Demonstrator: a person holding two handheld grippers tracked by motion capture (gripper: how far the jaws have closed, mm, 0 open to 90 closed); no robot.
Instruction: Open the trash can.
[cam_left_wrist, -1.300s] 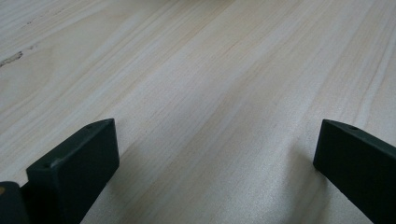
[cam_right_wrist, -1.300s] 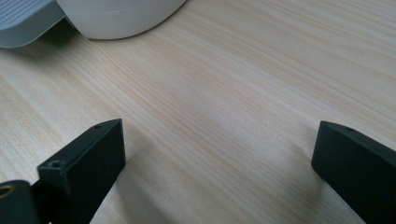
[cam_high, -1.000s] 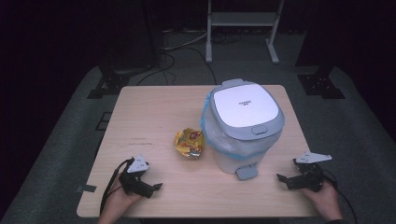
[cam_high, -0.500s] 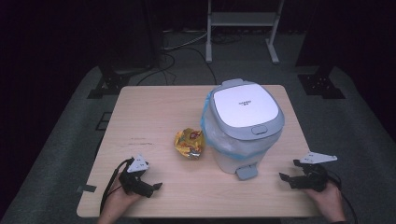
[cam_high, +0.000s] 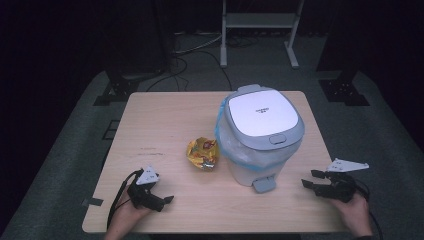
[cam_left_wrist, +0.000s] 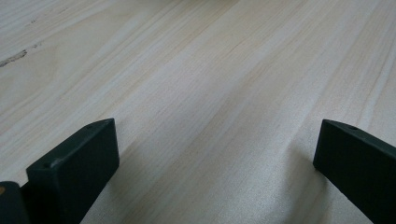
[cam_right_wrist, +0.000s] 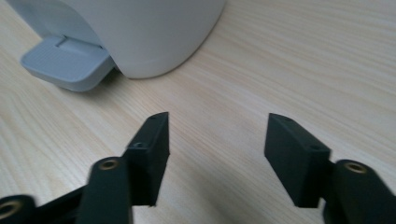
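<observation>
Much of the room beyond the table is lost in darkness: only a grey carpeted floor (cam_high: 65, 150), loose cables (cam_high: 195, 47) on it at the far side, the lower part of a pale metal stand (cam_high: 257, 22) cut off by the top edge, and dark stand feet at far left and far right can be made out. The print on the crumpled yellow and red snack wrapper (cam_high: 202, 153) is too small to read; it lies on the light wooden table (cam_high: 165, 120) just left of the pedal bin, near its base. The white pedal bin (cam_high: 260, 132) stands right of centre with its grey lid closed, a blue liner edge showing under the rim, and its grey foot pedal (cam_right_wrist: 65, 63) facing the near edge. In the right gripper view the bin's upper part is cut off. The left gripper (cam_high: 159, 200) rests low on the table at the near left, held by a hand partly cut off at the bottom edge; its jaws stand wide apart over bare wood, grasping nothing. The right gripper (cam_high: 310, 181) sits at the near right edge, pointing left toward the pedal, well short of it, jaws spread and empty.
</observation>
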